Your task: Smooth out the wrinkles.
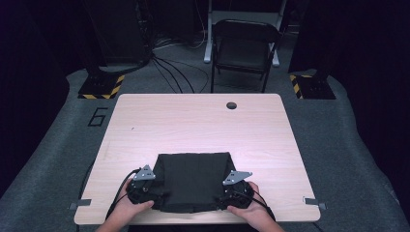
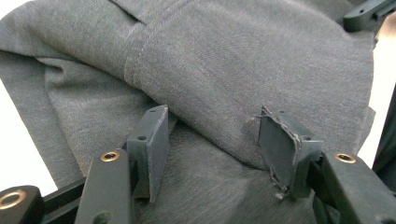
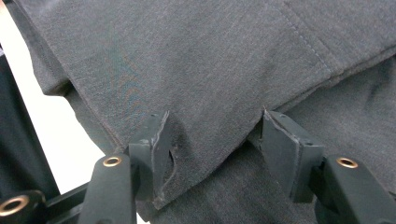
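Your left tongs (image 1: 151, 189) and right tongs (image 1: 227, 193) both stand open, straddling the near corners of the folded dark garment (image 1: 193, 181) at the counter's (image 1: 203, 121) near edge, placed symmetrically so you can pinch both corners evenly.

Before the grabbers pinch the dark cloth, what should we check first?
1. Left gripper open, its jaws apart with a fold of the dark cloth between them: ok.
2. Right gripper open, with the cloth's edge between its jaws: ok.
3. Both grippers at the cloth's near corners in the high view, left gripper and right gripper: ok.
4. Cloth lying wholly on the table: not ok, its near edge reaches the table's front edge.
5. Bare tabletop beyond the cloth to work on: ok.
6. How many layers each gripper would pinch: cannot tell.
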Tool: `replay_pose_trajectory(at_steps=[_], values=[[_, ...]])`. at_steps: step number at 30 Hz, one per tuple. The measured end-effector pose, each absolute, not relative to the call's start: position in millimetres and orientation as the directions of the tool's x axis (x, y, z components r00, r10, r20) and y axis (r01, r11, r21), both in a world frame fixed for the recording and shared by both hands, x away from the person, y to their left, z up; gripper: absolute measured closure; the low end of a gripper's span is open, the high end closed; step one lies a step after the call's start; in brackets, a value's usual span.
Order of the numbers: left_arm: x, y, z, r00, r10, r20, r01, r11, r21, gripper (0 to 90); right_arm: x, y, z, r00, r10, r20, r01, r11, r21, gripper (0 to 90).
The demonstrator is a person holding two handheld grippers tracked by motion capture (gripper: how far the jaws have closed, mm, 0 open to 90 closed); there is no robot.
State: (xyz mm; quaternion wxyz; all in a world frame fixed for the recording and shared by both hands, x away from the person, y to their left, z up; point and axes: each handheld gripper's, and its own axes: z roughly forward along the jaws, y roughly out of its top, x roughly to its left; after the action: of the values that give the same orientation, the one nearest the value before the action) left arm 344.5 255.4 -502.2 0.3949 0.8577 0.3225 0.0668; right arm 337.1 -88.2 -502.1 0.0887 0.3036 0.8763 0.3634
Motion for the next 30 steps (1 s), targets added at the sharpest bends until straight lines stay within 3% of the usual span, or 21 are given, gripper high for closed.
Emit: replay_pose_trajectory(at_steps=[8,30], values=[[346.4,251.0,-507.7,0.792,0.601,-0.109,0.485,-0.511,0.709,43.3,338.0,-89.1,-503.8,-0.795,0.601,0.084,0.482,0.541,0.689,42.6],[357.6,253.6,-512.4,0.776,0.613,-0.148,0.51,-0.471,0.72,43.5,341.3,-88.9,-505.0,-0.793,0.602,0.095,0.485,0.529,0.696,42.4]])
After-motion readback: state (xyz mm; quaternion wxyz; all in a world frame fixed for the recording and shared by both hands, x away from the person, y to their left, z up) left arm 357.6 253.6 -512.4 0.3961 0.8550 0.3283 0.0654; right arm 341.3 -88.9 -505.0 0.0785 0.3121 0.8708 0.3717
